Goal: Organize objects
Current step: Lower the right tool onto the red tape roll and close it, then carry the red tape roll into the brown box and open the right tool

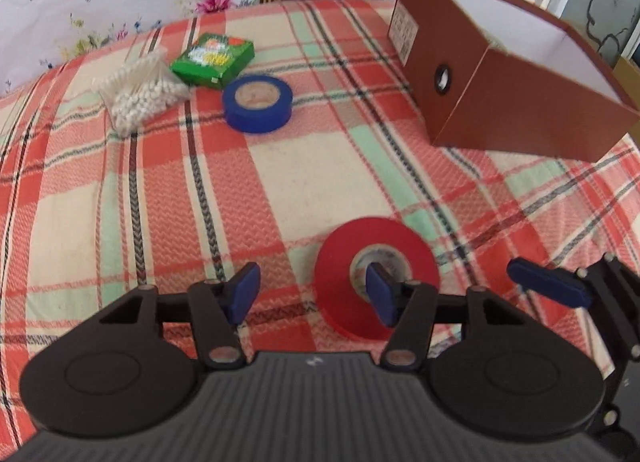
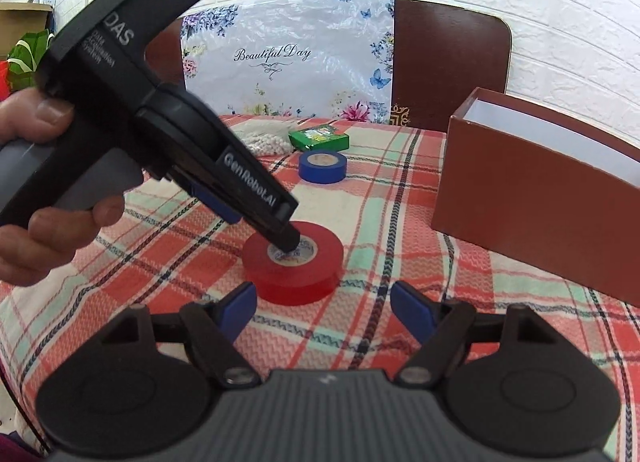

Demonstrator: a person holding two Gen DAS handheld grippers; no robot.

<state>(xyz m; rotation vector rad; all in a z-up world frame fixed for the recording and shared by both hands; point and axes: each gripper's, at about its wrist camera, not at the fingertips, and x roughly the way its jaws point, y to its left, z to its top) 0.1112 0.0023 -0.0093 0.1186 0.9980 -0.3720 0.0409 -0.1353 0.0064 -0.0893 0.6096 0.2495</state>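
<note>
Red tape roll (image 1: 376,276) lies flat on the plaid bench (image 1: 160,190), at 6 o'clock from the blue roll (image 1: 258,102). Our left claw (image 1: 314,294) has 1 finger in the core, 1 outside, not yet pinching; right claw (image 2: 324,308) is released and empty beside it. Roll looks light, stiff, slick-sided, so we'd grip across the wall; brown box (image 1: 520,74) at 2 o'clock shows nothing inside.

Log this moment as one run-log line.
step: picking up red tape | left gripper: open, one finger in tape's core | right gripper: open, empty | box: open
</note>
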